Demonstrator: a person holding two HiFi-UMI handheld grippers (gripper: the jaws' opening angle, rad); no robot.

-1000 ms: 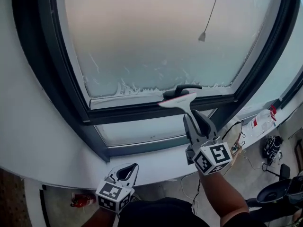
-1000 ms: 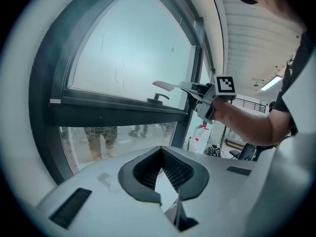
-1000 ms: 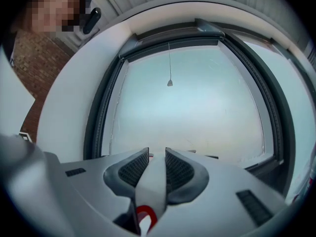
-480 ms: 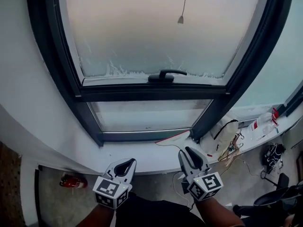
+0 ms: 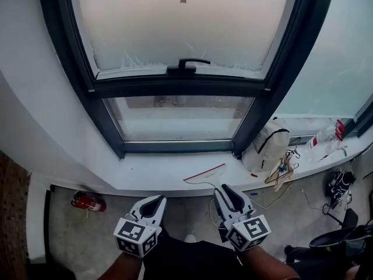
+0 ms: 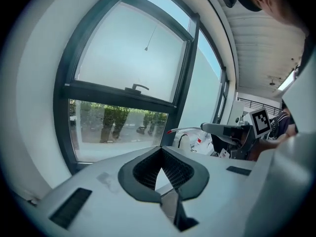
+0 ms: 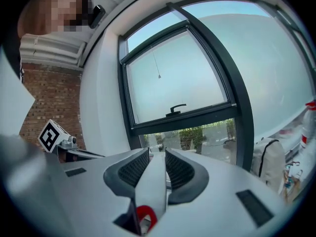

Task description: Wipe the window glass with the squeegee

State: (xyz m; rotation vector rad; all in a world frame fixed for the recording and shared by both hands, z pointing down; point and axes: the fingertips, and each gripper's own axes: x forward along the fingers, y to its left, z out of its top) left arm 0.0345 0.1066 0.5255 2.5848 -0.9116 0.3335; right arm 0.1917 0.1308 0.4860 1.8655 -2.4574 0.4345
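White squeegee [image 5: 205,173] clamped tight in the right gripper [image 5: 224,190] jaws | blade sticks out ahead of those jaws, over the sill [image 5: 145,177] edge, well below the frosted window glass [image 5: 186,28] | left gripper [image 5: 158,200] jaws closed, nothing between them

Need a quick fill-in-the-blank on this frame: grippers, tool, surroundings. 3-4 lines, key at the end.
1. The right gripper is shut on the ___'s handle.
2. The left gripper holds ___.
3. The red fire extinguisher lies on the ___.
4. Of the two stacked panes, the frosted pane is the ___ one.

Missing words: squeegee; nothing; floor; upper.
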